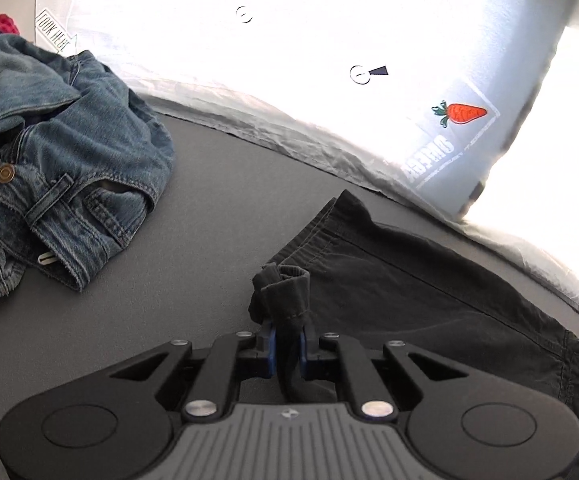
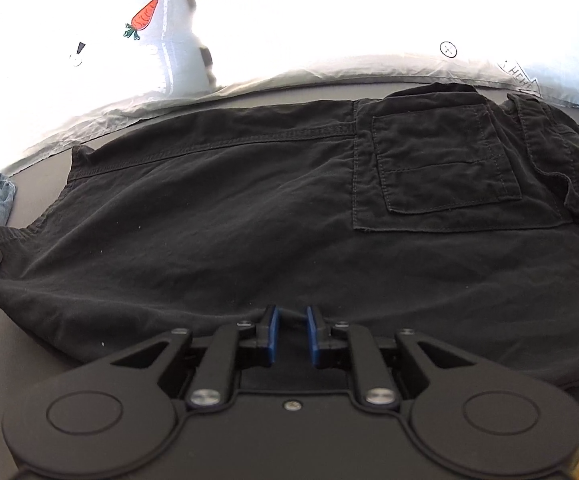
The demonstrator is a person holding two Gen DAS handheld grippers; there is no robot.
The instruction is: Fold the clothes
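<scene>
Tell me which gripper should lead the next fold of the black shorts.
Left, probably. The left gripper is already shut on a bunched hem of the black shorts. The right gripper sits at the near edge, its pads apart, with cloth between them, not visibly pressed.

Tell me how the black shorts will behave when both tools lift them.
The black shorts will probably sag between the grips; the cloth lies thin and wrinkled. The hem bunches limply in the left tool, so expect drooping folds. They look light, and the patch pocket side may hang lower.
</scene>
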